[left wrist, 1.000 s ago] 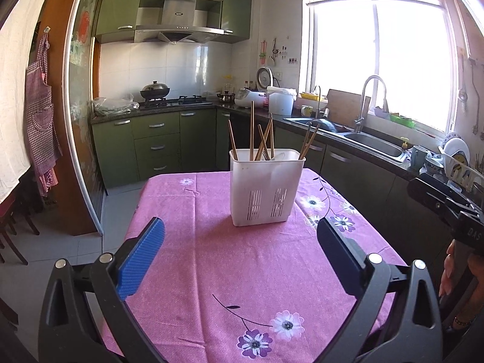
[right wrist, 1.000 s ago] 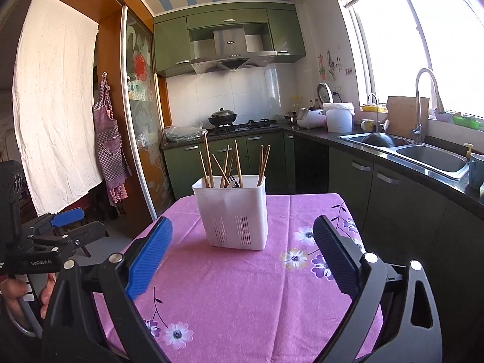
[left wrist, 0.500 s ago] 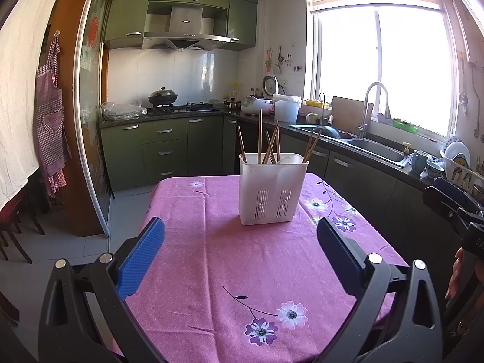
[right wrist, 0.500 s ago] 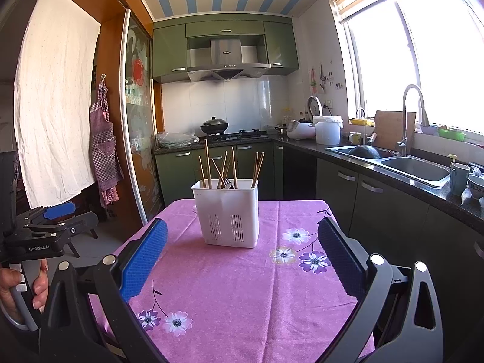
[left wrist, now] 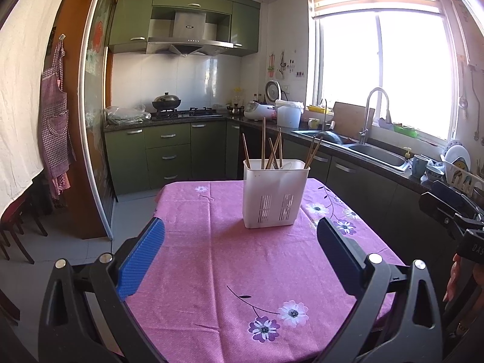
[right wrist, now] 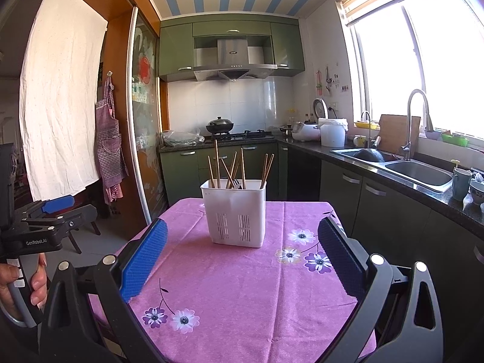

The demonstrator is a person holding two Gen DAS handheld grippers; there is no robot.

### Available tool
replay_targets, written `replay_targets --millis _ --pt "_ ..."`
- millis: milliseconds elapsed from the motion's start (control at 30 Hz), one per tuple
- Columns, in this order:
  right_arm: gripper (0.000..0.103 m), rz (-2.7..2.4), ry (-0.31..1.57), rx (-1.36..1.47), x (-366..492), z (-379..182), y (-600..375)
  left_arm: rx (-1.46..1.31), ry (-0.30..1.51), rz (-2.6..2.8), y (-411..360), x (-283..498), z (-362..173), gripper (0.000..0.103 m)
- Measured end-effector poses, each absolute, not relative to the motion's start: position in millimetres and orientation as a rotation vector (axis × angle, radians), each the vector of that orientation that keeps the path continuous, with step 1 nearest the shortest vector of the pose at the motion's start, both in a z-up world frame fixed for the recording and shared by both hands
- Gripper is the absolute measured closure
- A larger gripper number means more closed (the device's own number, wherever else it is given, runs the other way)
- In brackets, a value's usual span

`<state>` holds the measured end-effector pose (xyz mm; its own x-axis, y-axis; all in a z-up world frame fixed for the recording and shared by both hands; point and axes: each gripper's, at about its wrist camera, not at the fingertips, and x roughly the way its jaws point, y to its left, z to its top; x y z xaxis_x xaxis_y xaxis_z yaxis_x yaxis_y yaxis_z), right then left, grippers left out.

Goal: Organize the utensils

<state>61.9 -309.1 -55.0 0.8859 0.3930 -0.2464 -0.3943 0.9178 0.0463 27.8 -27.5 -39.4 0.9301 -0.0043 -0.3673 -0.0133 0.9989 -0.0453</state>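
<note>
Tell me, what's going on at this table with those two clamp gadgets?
A person is holding a two-finger gripper in each hand over a table with a pink flowered cloth. Both the left gripper and the right gripper are open and empty, pointed at a white utensil holder. Wooden chopsticks stand in it, leaning various ways. Nothing is being gripped at this moment.

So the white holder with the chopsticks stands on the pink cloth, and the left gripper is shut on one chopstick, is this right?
Not quite. The left gripper is open and holds nothing; the left wrist view shows its fingers wide apart over the pink cloth. The rest is right: the white holder stands on the cloth with the chopsticks in it.
</note>
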Motion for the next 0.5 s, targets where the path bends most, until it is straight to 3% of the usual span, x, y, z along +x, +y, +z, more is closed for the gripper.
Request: replay_targets --millis 500 --pt "0.005 0.420 0.268 -0.003 64.8 -57.5 -307.4 -0.045 0.375 0.008 -28.1 28.3 -39.2 0.007"
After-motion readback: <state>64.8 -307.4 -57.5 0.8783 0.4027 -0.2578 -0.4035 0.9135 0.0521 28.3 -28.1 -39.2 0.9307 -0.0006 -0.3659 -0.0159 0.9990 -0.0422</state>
